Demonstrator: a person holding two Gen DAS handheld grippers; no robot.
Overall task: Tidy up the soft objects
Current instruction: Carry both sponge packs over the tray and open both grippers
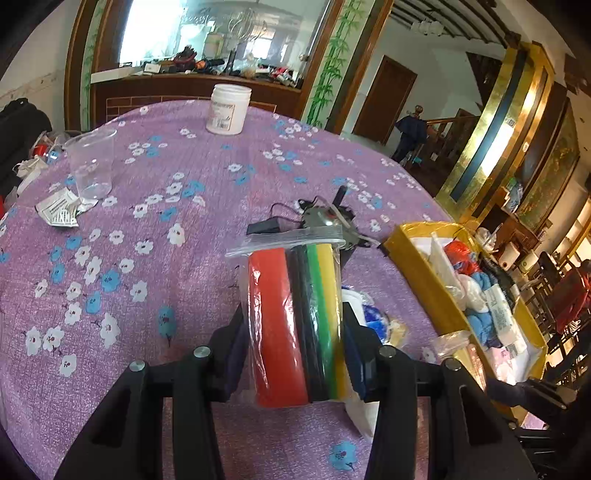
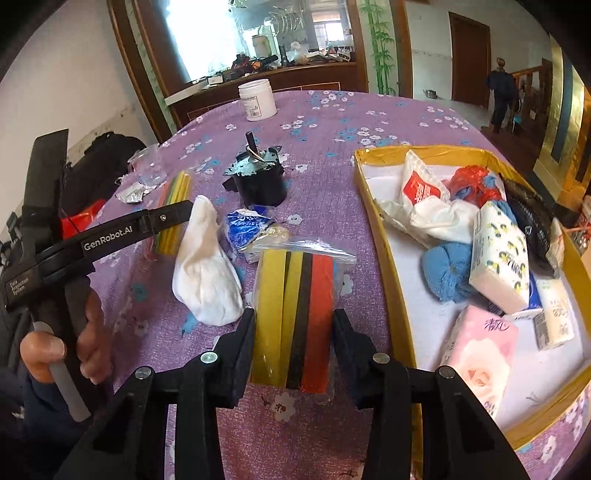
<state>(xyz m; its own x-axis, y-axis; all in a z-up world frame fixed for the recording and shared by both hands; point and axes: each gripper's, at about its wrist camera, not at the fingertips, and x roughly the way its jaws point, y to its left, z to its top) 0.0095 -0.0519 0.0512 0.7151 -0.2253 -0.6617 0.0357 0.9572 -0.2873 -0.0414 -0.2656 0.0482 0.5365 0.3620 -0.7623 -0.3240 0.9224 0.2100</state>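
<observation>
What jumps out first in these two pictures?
Each gripper's black fingers clamp a clear bag of bright foam strips, a second such bag showing in the right view. Right of it, a yellow box brims with tissue packs and cloths on the purple flowered tablecloth.

Bright wood-framed mirror (image 1: 221, 33) above a cluttered sideboard (image 1: 195, 86), brown door (image 1: 384, 98), gilded frames (image 1: 491, 147) rightward.

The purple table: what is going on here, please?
A person is sorting soft things with two hand-held grippers. The left hand-held gripper clamps a bag of coloured foam strips; the right hand-held gripper grips a second bag of strips beside the yellow box, which already holds tissue packs and a blue cloth. A white sock lies on the tablecloth.
</observation>
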